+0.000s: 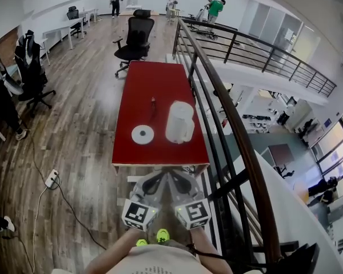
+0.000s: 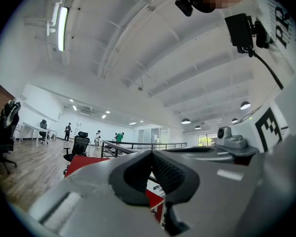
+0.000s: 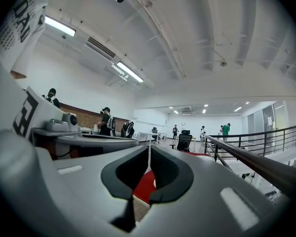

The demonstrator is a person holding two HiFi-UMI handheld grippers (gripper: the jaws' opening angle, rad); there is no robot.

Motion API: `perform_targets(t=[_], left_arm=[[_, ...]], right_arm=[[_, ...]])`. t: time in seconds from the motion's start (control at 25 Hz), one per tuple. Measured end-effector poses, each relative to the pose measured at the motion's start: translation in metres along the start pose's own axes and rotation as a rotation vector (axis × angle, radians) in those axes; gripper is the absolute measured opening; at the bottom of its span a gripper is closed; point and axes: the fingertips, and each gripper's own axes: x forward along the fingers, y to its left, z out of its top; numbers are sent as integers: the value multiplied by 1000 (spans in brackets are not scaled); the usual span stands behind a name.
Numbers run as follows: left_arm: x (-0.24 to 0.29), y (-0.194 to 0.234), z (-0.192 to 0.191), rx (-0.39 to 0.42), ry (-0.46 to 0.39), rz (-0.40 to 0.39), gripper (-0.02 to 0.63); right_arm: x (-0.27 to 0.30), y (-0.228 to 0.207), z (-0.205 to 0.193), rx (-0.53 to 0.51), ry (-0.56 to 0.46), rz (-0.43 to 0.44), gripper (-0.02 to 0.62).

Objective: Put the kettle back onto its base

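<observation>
- Kettle (image 1: 179, 121) stands with its base (image 1: 142, 134) just left of it, apart.
- Left gripper (image 2: 150, 156) and right gripper (image 3: 149, 151) are short of the kettle, jaws pinched together, empty. If I don't open up, I'll probably knock it over.

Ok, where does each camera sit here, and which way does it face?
Head view: on the person's head, looking steeply down at the red table, kettle and base; both forearms, left gripper and right gripper show.
Left gripper view: on the left gripper, level along its shut jaws toward the table; the person's shirt and right gripper at right.
Right gripper view: on the right gripper, level along its shut jaws; left gripper at left.
Shared: both gripper views catch table, black chair and railing.
</observation>
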Motion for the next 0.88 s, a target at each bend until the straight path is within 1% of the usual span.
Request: perform_targets(t=[0.24, 0.6, 0.72, 0.88], left_arm=[[23, 5, -8, -6, 6, 32, -8], [55, 9, -18, 5, 6, 65, -8], [62, 10, -22, 8, 6, 74, -8], [65, 10, -26, 3, 18, 82, -8]], right_arm=[[11, -22, -8, 14, 4, 25, 8], [22, -53, -17, -7, 19, 69, 15], [25, -60, -21, -9, 18, 76, 31], [25, -66, -30, -7, 29, 79, 32]])
